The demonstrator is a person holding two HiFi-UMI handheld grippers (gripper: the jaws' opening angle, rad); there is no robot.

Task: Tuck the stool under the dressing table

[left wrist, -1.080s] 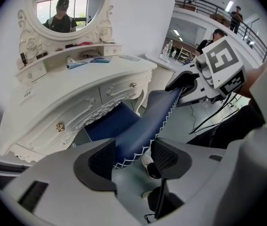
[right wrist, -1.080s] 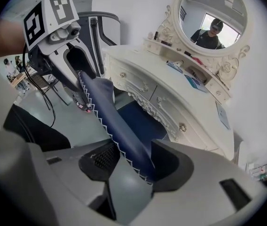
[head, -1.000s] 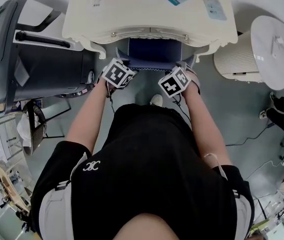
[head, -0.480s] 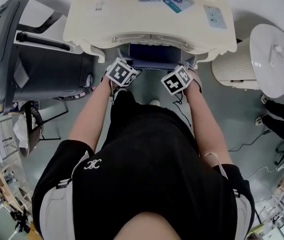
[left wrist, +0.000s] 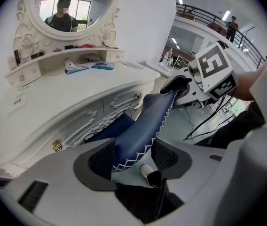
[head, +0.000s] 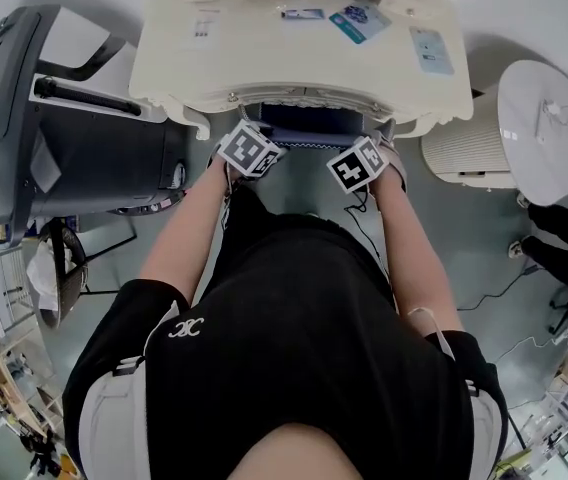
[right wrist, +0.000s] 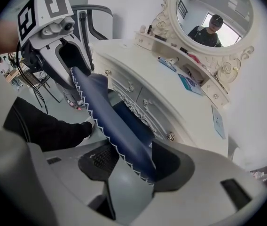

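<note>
The stool has a dark blue cushion [head: 311, 126] with white zigzag stitching; most of it lies under the cream dressing table [head: 299, 53]. My left gripper [head: 249, 151] is shut on the cushion's near left edge [left wrist: 138, 133]. At the near right edge [right wrist: 119, 135] my right gripper [head: 364, 164] is shut on the same cushion. In the left gripper view the right gripper [left wrist: 190, 81] shows at the far end of the cushion; in the right gripper view the left gripper [right wrist: 63, 46] does. The stool's legs are hidden.
A grey treadmill-like machine [head: 54, 128] stands close at the left of the table. A ribbed white cabinet [head: 464, 143] and a round white table [head: 554, 118] stand at the right. Small items lie on the tabletop, under an oval mirror [left wrist: 72, 8]. Cables [head: 484, 288] trail on the floor.
Both grippers have moved forward toward the table with the stool, and less of the blue cushion shows in front of the table edge than a second ago.
</note>
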